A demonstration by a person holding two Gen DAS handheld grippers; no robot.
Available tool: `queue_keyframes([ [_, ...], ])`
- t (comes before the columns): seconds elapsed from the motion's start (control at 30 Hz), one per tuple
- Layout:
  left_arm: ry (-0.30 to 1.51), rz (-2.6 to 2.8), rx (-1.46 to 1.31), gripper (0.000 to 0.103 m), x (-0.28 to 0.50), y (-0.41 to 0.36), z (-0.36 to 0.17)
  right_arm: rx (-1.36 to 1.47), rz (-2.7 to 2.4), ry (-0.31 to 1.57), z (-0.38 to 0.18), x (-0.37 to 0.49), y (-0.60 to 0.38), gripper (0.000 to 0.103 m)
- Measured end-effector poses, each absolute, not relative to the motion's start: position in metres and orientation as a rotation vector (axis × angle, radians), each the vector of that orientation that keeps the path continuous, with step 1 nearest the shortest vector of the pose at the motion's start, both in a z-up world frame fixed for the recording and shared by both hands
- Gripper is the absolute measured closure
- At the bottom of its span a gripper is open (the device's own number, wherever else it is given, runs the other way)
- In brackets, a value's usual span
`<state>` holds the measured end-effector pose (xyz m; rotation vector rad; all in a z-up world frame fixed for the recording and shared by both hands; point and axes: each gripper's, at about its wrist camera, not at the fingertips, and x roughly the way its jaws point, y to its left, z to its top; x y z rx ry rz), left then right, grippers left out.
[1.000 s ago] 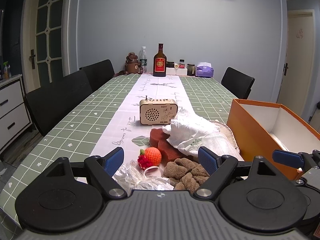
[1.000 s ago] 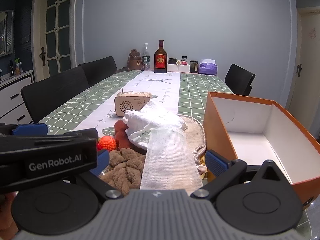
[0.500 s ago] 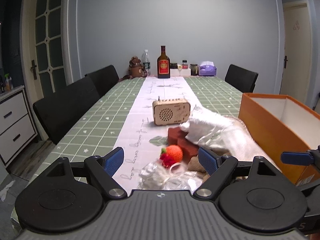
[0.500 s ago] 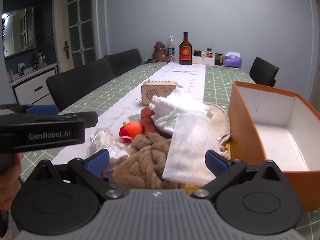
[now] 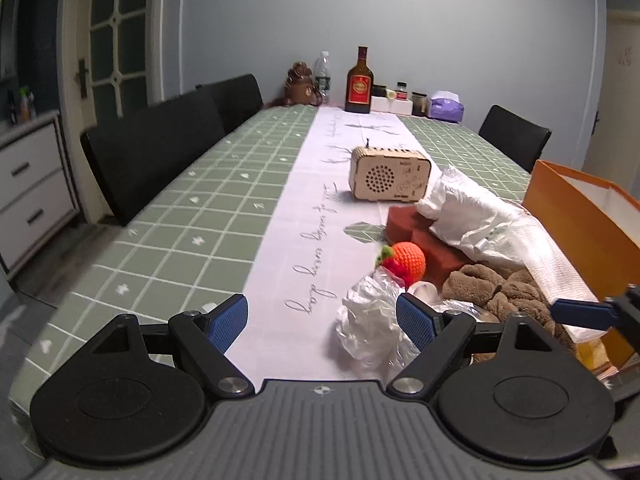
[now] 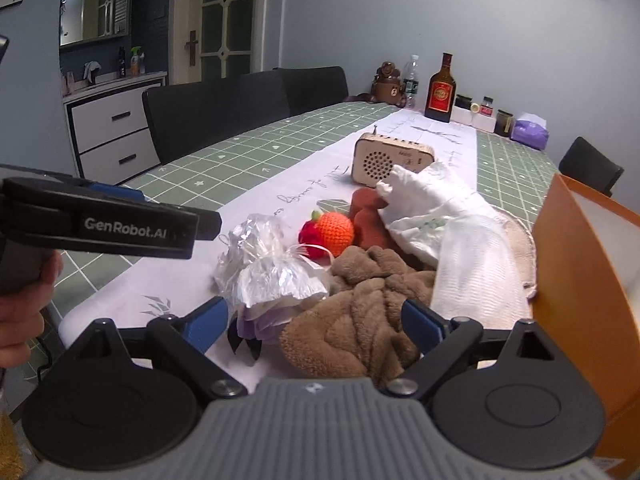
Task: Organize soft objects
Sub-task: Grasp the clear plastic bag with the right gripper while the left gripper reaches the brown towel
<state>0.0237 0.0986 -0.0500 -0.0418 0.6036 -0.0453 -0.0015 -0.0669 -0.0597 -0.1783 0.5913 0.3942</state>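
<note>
A pile of soft things lies at the near end of the table: a brown fluffy cloth [image 6: 360, 312], a crinkled clear wrapper [image 6: 268, 272], an orange knitted ball with a red tuft [image 6: 334, 230], white cloths [image 6: 448, 216] and a dark red sponge [image 5: 424, 236]. An open orange box [image 6: 580, 264] stands to the right of the pile. My left gripper [image 5: 322, 320] is open and empty, above the table left of the pile; it shows in the right wrist view [image 6: 108, 224]. My right gripper [image 6: 314, 320] is open, just in front of the brown cloth and wrapper.
A small wooden radio [image 5: 388, 174] stands behind the pile. A liquor bottle [image 5: 359, 82], a water bottle, jars and a purple tissue pack [image 5: 446, 106] stand at the table's far end. Black chairs [image 5: 160, 148] line the left side. White drawers [image 5: 32, 176] stand at far left.
Both grippers have shifted left and drawn back from the pile, so the pile now sits more to the right in both views. Both stay open and empty.
</note>
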Motion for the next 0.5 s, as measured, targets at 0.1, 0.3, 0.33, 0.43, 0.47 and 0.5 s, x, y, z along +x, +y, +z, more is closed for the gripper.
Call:
queue_keyframes([
  [0.1, 0.606, -0.022, -0.034, 0.004, 0.026, 0.104, -0.053, -0.141, 0.45, 0.608, -0.056, 0.007, -0.062, 0.011],
  [0.3, 0.645, 0.053, -0.078, 0.004, 0.034, 0.128, -0.06, -0.224, 0.507, 0.611, -0.061, 0.03, -0.026, 0.011],
  [0.33, 0.646, 0.063, -0.079, 0.005, 0.034, 0.131, -0.061, -0.232, 0.509, 0.625, -0.065, 0.035, -0.021, 0.011],
  [0.43, 0.652, 0.087, -0.081, 0.005, 0.035, 0.142, -0.062, -0.258, 0.502, 0.677, -0.075, 0.048, -0.01, 0.014],
  [0.47, 0.657, 0.092, -0.085, 0.004, 0.036, 0.144, -0.062, -0.271, 0.494, 0.689, -0.079, 0.05, -0.008, 0.02],
  [0.5, 0.662, 0.095, -0.088, 0.004, 0.036, 0.147, -0.063, -0.281, 0.489, 0.696, -0.081, 0.052, -0.005, 0.021],
])
